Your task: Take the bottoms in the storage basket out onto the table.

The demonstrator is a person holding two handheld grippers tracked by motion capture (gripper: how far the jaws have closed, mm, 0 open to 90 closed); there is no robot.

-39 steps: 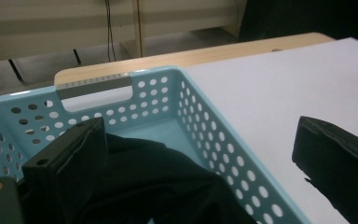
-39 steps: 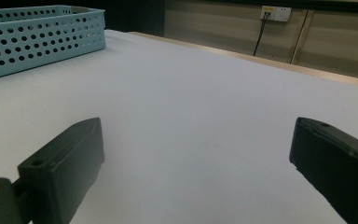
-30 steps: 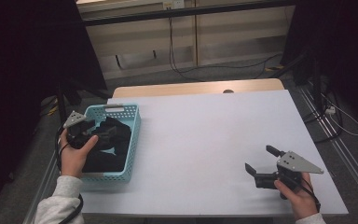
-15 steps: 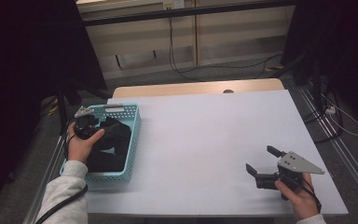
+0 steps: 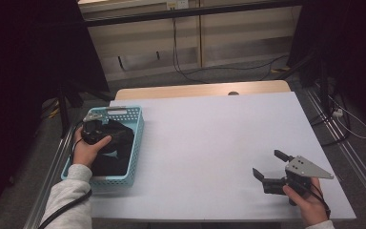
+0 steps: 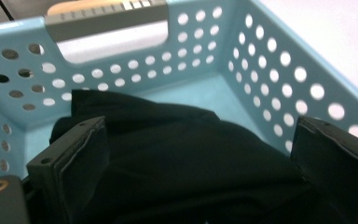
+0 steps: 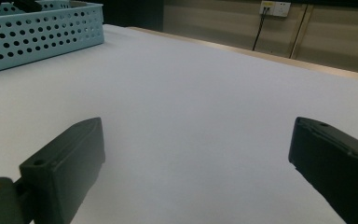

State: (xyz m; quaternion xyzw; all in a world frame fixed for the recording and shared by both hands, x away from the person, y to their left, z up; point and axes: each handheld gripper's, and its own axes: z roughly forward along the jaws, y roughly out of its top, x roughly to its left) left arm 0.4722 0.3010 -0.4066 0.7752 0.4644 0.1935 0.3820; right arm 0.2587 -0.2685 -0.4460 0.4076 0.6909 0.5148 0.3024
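Note:
A light blue perforated basket stands at the table's left edge with a black cloth bunched inside it. A hand holds my left gripper low over the cloth near the basket's far end. In the left gripper view the left gripper is open wide, its jaws on either side of the black cloth, with the basket wall and handle slot beyond. My right gripper rests near the table's front right, open and holding nothing. The right gripper has only bare table between its jaws.
The white table stretches broad and bare between basket and right gripper. A wooden strip runs along its far edge. Cables lie on the floor behind. The basket sits far off in the right gripper view.
The left gripper has moved forward and slightly right, from the basket's left rim to over the cloth at its far end. The right gripper has stayed put.

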